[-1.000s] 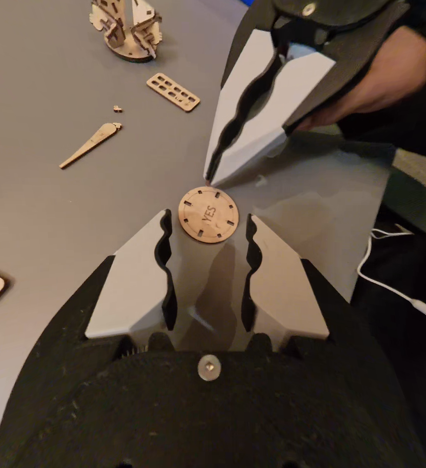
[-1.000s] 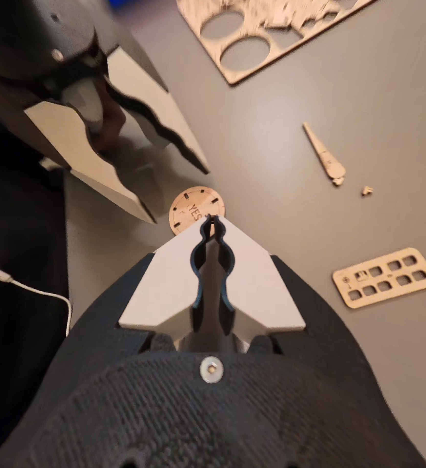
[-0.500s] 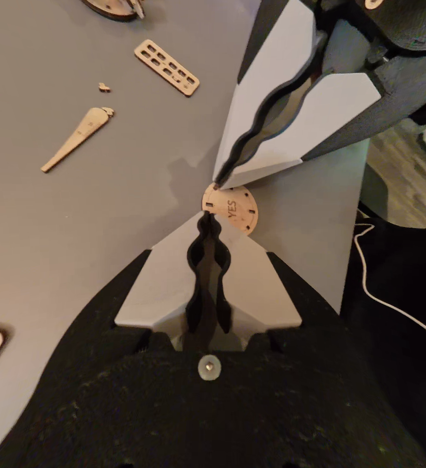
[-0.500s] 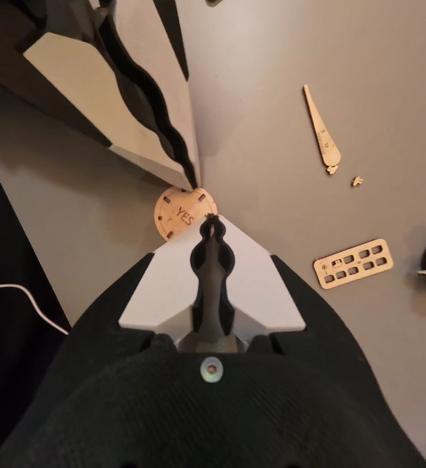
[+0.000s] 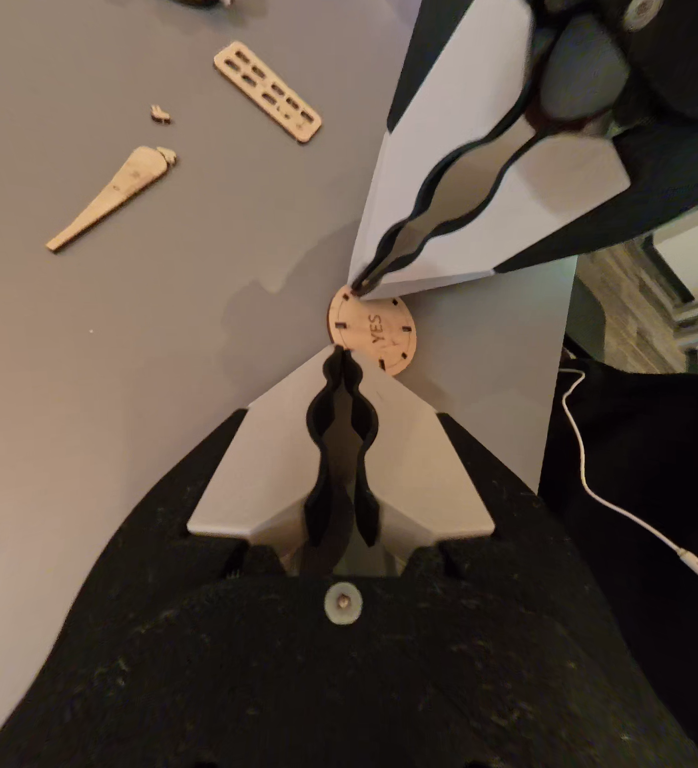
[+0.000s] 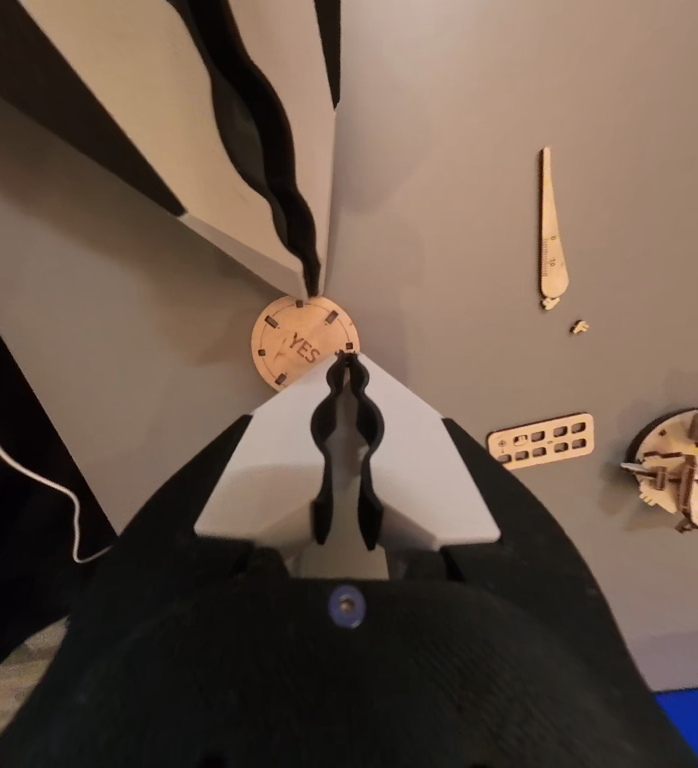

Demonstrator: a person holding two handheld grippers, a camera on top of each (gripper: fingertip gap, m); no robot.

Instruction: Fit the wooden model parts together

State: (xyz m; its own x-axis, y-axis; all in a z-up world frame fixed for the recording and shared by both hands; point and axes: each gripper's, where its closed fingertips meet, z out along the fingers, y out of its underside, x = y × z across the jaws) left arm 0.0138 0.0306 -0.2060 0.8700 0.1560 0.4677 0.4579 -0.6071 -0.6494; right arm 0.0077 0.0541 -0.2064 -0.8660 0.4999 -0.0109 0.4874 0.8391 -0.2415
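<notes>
A round wooden disc (image 5: 374, 332) with small slots near its rim lies flat on the grey table (image 5: 173, 374), close to the table's edge. My left gripper (image 5: 343, 351) is shut, and its tips touch the disc's near left rim. My right gripper (image 5: 360, 289) comes in from the upper right, also shut, with its tips on the disc's far rim beside a slot. In the right wrist view the disc (image 6: 297, 345) lies between my right gripper (image 6: 345, 355) and my left gripper (image 6: 310, 291). Neither gripper clamps the disc.
A tapered wooden strip (image 5: 114, 195), a tiny wooden bit (image 5: 159, 115) and a slotted wooden plate (image 5: 268, 91) lie farther out. A partly built wooden model (image 6: 688, 469) stands at the right. The table edge (image 5: 555, 395) and a white cable (image 5: 588, 498) are just beside the disc. My left and right fingertips are right by each other. It is some 10 centimeters from my right tips to the tiny wooden bit (image 5: 159, 115). Look for it in the right wrist view (image 6: 579, 326) too.
My left gripper was open with the disc ahead of its fingers. It has shut on nothing, and its tips now touch the disc's rim. The right gripper stayed shut on the disc's rim. The disc turned a little.
</notes>
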